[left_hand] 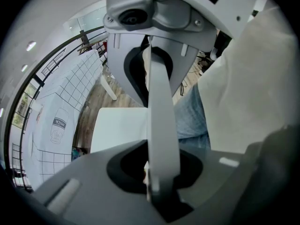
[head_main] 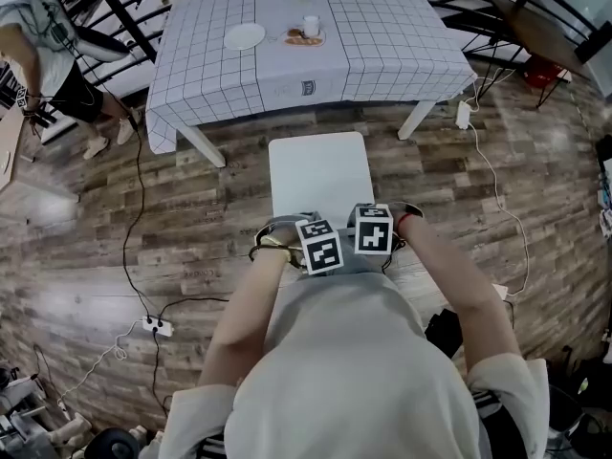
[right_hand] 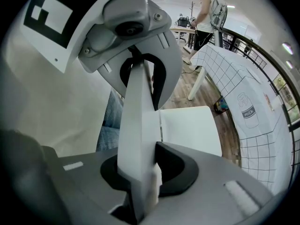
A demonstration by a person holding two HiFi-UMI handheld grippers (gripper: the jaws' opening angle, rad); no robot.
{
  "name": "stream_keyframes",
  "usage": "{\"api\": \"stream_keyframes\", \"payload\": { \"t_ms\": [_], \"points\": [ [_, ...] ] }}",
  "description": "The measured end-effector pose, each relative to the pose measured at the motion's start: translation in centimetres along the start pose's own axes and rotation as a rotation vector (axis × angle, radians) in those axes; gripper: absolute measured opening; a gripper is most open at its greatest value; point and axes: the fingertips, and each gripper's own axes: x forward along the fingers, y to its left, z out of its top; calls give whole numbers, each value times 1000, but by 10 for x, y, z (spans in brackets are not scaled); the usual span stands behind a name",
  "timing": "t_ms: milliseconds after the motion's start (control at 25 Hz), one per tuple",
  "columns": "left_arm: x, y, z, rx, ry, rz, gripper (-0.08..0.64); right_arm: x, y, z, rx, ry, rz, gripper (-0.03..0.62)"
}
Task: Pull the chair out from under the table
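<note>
1. The left gripper [left_hand: 157,123] is clenched on the white backrest [left_hand: 161,97] of the chair [head_main: 320,175], which runs as a pale slab between its jaws.
2. The right gripper [right_hand: 140,125] is clamped on the same backrest in the same way, just beside the left one.
3. Both grippers point steeply down, close in front of the person holding them.
4. The chair's seat [head_main: 318,165] reaches from the backrest toward the table [head_main: 382,36]. It stands out from under the table on the wooden floor [head_main: 86,256], with its front edge near the cloth's hem but apart from it.
5. The table's grid-patterned cloth carries a plate [head_main: 246,35] and a cup [head_main: 311,25].
6. Another person [head_main: 43,55] stands past the table's far left corner.
</note>
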Motion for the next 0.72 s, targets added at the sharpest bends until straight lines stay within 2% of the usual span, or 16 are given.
{"api": "stream_keyframes", "payload": {
  "t_ms": [720],
  "points": [
    [-2,-6,1,-16,-10,-10,78,-1,6,1,12,-5,14,83]
  ]
}}
